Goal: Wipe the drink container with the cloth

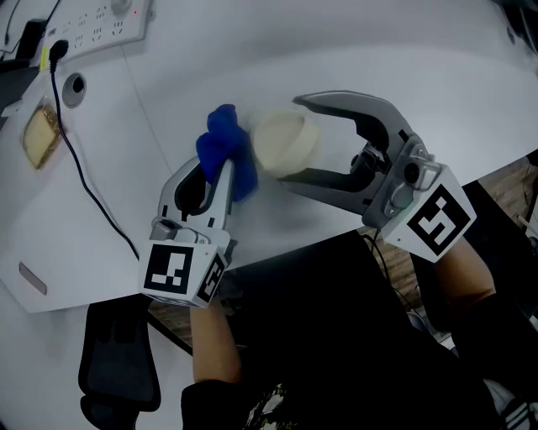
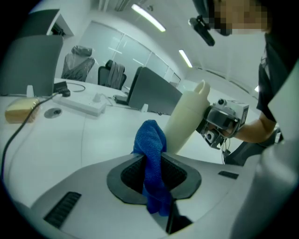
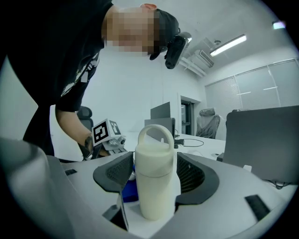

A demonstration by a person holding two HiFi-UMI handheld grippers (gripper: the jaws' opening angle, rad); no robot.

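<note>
A cream drink bottle point(image 1: 286, 143) with a loop handle is held off the white table point(image 1: 403, 50), my right gripper point(image 1: 290, 141) shut on its body. In the right gripper view the bottle point(image 3: 155, 177) stands between the two dark pads, and the pads press its sides. My left gripper point(image 1: 220, 172) is shut on a blue cloth point(image 1: 225, 149), bunched above its fingertips. The cloth touches the bottle's left side. From the left gripper view the cloth point(image 2: 150, 158) hangs between the jaws, with the tilted bottle point(image 2: 189, 116) just behind it.
A white power strip point(image 1: 92, 25) lies at the table's far left, and a black cable point(image 1: 80, 168) runs from it toward the near edge. A tan block point(image 1: 40, 134) sits by the left edge. A black chair point(image 1: 118, 369) stands below the table.
</note>
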